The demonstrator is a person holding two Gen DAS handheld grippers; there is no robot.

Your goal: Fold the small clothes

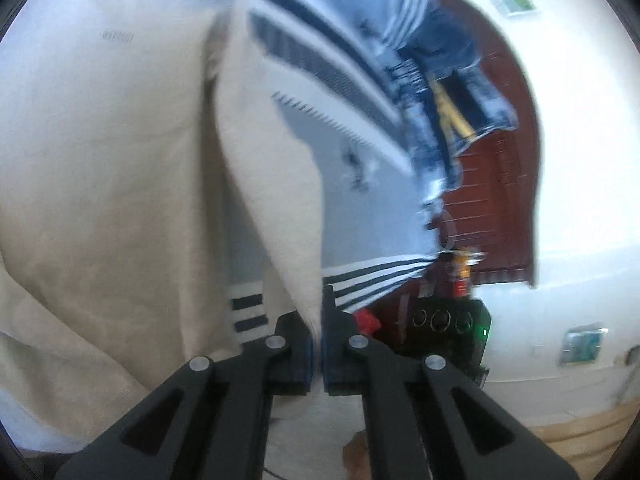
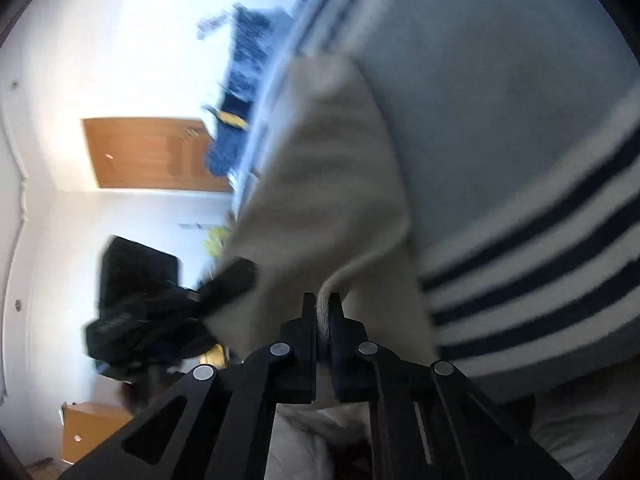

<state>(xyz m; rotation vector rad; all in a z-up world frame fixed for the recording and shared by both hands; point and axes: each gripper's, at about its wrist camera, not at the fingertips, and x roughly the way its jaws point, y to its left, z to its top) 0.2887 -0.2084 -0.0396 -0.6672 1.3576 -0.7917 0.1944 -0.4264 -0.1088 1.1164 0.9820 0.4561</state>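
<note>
While both tools pinch its edges, cream garment (image 1: 120,184) hangs taut, blurred.

- I see a cream garment (image 1: 100,168), plain knit, no print.
- Bed cover (image 1: 352,208) is pale grey with navy and white stripes at the edge.
- My left gripper (image 1: 320,320) is black, with blue pads inside.
- My right gripper (image 2: 324,316) is all black.
- Door (image 2: 152,152) is orange-brown wood; it looks redder from the left wrist.
- Walls (image 1: 580,160) are white.

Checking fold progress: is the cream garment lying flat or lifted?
Lifted: both views show the cream garment hanging, pinched by left hand-held gripper and right hand-held gripper.
</note>
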